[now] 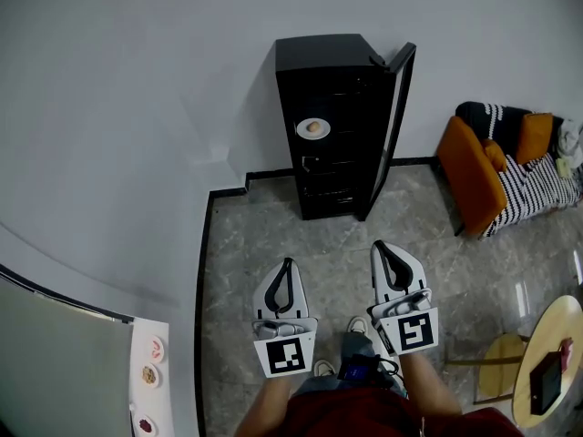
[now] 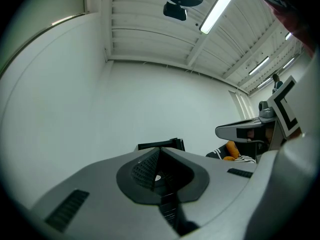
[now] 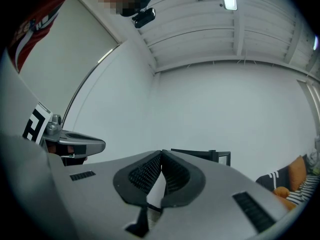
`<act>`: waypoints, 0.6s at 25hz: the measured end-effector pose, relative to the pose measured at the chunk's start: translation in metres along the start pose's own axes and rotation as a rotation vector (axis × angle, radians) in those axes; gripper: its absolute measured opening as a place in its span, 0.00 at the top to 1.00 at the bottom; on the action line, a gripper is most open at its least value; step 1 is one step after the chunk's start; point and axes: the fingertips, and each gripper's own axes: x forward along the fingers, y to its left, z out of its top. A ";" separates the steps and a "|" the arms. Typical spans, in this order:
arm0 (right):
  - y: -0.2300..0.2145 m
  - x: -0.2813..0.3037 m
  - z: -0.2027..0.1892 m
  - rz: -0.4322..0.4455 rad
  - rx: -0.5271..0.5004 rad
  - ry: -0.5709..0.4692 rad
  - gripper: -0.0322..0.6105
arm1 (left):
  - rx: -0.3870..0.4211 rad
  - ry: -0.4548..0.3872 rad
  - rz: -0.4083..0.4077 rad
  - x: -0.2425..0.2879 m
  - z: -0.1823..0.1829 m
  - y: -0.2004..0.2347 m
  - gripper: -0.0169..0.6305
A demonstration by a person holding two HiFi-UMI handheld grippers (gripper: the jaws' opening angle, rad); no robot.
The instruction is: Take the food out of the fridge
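Observation:
A black fridge (image 1: 335, 126) stands against the far wall with its door (image 1: 392, 126) swung open to the right. On an upper shelf inside sits a white plate (image 1: 312, 128) with a round brownish piece of food on it. My left gripper (image 1: 286, 265) and right gripper (image 1: 381, 247) are held side by side well short of the fridge, both shut and empty, tips pointing toward it. In the left gripper view the fridge top (image 2: 161, 145) shows just past the shut tips (image 2: 159, 151). The right gripper view shows the fridge top (image 3: 200, 155) beyond the closed tips (image 3: 161, 155).
An orange and striped sofa (image 1: 510, 167) stands right of the fridge. A round wooden table (image 1: 551, 362) with a dark object is at the lower right, a stool beside it. At the lower left a white counter (image 1: 148, 376) holds small dishes. Grey stone floor (image 1: 264, 235) lies between me and the fridge.

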 end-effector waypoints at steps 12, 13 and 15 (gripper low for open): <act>-0.074 0.057 -0.018 0.013 0.021 -0.010 0.92 | 0.019 0.021 0.024 0.091 -0.016 -0.026 0.95; -0.080 0.061 -0.020 0.014 0.021 -0.011 0.92 | 0.022 0.022 0.026 0.099 -0.017 -0.028 0.95; -0.093 0.070 -0.024 0.025 0.005 -0.005 0.92 | 0.027 0.021 0.028 0.115 -0.019 -0.034 0.95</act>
